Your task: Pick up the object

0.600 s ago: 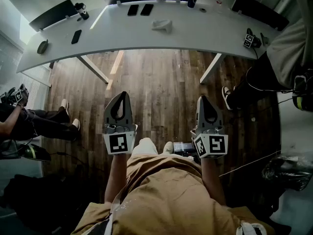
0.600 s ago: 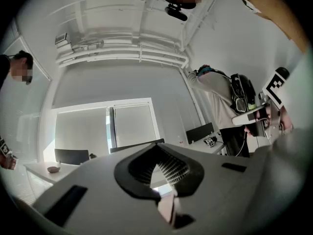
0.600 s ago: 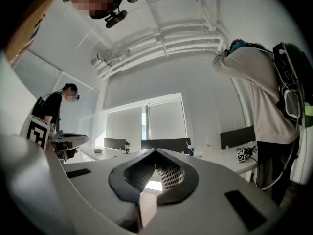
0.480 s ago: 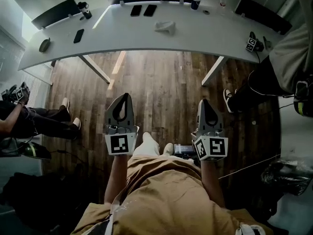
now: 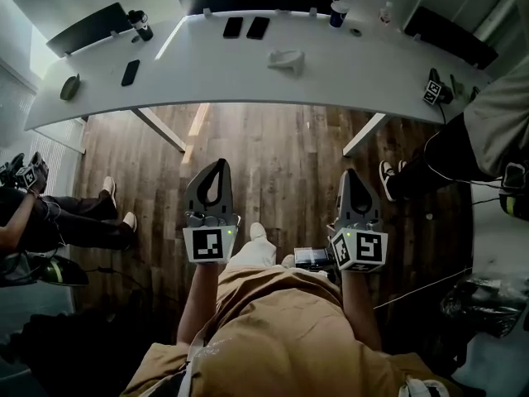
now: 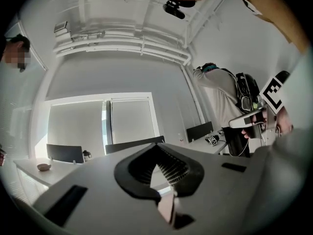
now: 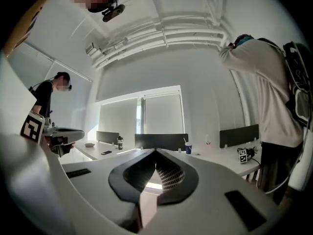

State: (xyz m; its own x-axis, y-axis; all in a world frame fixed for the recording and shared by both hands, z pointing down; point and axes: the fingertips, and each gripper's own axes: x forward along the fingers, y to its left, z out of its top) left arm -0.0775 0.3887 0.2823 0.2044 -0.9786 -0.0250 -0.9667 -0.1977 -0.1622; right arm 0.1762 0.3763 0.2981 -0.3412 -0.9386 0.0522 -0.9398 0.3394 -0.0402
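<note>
Jaws of the left gripper (image 5: 221,164) are pressed together, with nothing held, above the wooden floor (image 5: 281,151). Well ahead, between the two tools, a crumpled white object (image 5: 286,59) is seen lying on the white table (image 5: 207,73), untouched. The right gripper (image 5: 350,174) is likewise closed and empty, well apart from the object.

Left claw (image 5: 220,165), right claw (image 5: 350,174), side by side, pointing forward; jaws of both together, empty

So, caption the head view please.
Grey left gripper and right gripper, shut and empty, above dark wooden floor near white desk.
</note>
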